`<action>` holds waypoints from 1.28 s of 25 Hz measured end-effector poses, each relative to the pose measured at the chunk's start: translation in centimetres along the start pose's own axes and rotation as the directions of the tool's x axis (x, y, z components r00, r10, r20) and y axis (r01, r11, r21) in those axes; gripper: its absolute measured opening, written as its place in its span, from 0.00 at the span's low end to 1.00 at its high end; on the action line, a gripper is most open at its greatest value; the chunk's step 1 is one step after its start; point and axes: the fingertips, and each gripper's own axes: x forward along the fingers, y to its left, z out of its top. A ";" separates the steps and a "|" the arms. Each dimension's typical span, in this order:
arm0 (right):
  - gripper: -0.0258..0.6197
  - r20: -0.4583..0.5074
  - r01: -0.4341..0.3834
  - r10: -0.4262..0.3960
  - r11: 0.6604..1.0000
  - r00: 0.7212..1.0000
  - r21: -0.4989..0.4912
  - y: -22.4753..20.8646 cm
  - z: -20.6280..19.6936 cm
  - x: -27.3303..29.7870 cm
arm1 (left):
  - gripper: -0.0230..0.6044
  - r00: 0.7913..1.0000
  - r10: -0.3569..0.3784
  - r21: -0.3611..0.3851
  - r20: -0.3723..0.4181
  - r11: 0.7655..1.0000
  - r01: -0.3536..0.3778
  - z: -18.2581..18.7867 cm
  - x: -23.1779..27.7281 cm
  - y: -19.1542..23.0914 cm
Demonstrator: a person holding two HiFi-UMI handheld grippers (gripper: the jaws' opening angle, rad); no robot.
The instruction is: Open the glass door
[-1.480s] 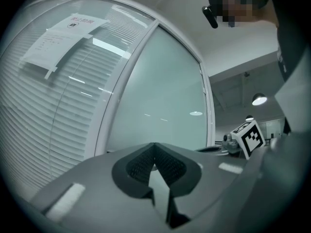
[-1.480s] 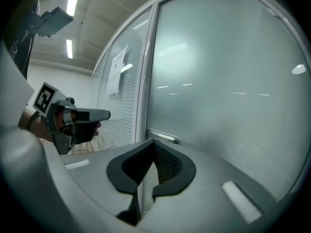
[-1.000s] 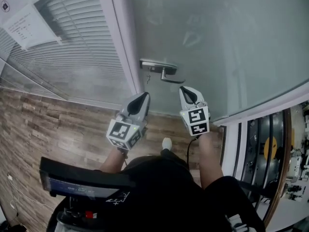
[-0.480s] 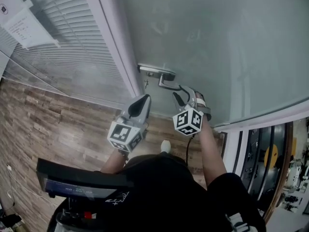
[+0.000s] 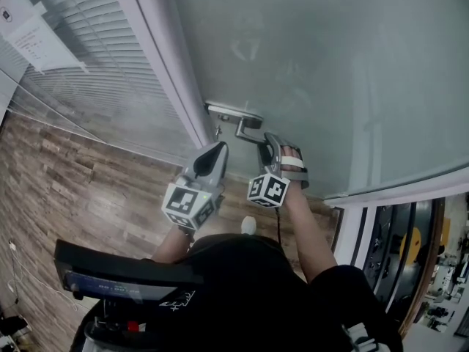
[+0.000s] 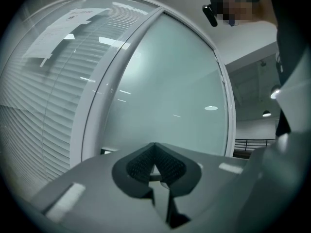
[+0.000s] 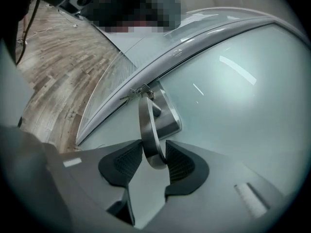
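Observation:
The frosted glass door (image 5: 330, 64) carries a metal lever handle (image 5: 249, 132) on a plate, with a key hanging under it. My right gripper (image 5: 275, 142) is rolled on its side, and its jaws have just been opening. They stand astride the free end of the lever (image 7: 147, 125), which lies between the two pads of the right gripper (image 7: 154, 152) without a clear squeeze. My left gripper (image 5: 217, 149) hovers left of the handle, below the door frame. In its own view the left gripper (image 6: 154, 148) is shut and empty, facing the glass door (image 6: 165, 96).
A white frame post (image 5: 165, 64) separates the door from a glass wall with blinds (image 5: 80, 50) on the left, where paper sheets (image 5: 37, 35) hang. Wood floor (image 5: 73, 189) lies below. A dark device (image 5: 124, 273) sits at the person's chest. Beyond the door's right edge is another room (image 5: 410, 233).
The right gripper rolled onto its side, opened from shut and sank onto the lever, which now sits between its jaws. The left gripper has hardly shifted.

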 end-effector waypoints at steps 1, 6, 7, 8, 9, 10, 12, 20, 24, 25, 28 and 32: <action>0.27 0.001 0.014 -0.014 1.000 1.000 0.026 -0.1 0.1 0.0 | 0.04 1.000 0.002 -0.001 -0.001 1.000 -0.002 -0.1 0.2 -0.1; 0.29 0.017 -0.030 0.026 0.975 1.000 0.221 0.4 0.2 0.3 | 0.04 1.000 0.019 -0.011 -0.010 1.000 -0.019 -0.7 0.8 0.0; 0.29 0.024 -0.053 0.048 0.957 0.999 0.286 1.0 0.0 0.4 | 0.04 1.000 0.018 -0.010 -0.012 1.000 -0.018 -0.9 0.9 -0.2; 0.29 0.032 -0.072 0.065 0.932 0.997 0.355 1.5 -0.2 0.6 | 0.04 1.000 0.017 -0.009 -0.014 1.000 -0.017 -1.0 1.0 -0.4; 0.29 0.040 -0.087 0.078 0.902 0.996 0.423 2.1 -0.4 0.9 | 0.04 1.000 0.016 -0.009 -0.015 1.000 -0.016 -1.3 1.1 -0.5; 0.29 0.053 -0.107 0.093 0.864 0.994 0.491 2.8 -0.4 1.3 | 0.04 1.000 0.017 -0.009 -0.017 1.000 -0.017 -1.5 1.2 -0.4; 0.29 0.106 -0.169 0.132 0.770 0.986 0.615 4.1 -0.1 2.3 | 0.04 1.000 0.020 -0.009 -0.023 1.000 -0.020 -1.9 1.5 -0.2; 0.28 0.208 -0.289 0.204 0.752 0.957 0.592 4.0 0.3 3.3 | 0.04 0.999 0.046 0.007 -0.022 0.999 -0.046 -1.4 2.9 -0.1; 0.28 0.209 -0.293 0.209 0.758 0.955 0.583 3.6 -0.1 4.1 | 0.04 0.997 0.070 0.014 -0.016 0.997 -0.069 -1.6 3.4 -0.1; 0.27 0.211 -0.297 0.212 0.759 0.954 0.580 3.5 -0.2 4.4 | 0.04 0.997 0.075 0.015 -0.015 0.997 -0.075 -1.7 3.5 -0.1; 0.27 0.221 -0.315 0.228 0.763 0.948 0.565 3.1 -0.2 5.3 | 0.04 0.995 0.097 0.005 -0.010 0.995 -0.097 -1.7 3.8 0.2; 0.26 0.219 -0.327 0.244 0.762 0.945 0.559 2.4 -0.3 6.9 | 0.04 0.994 0.106 0.003 0.001 0.994 -0.106 -1.5 4.2 0.4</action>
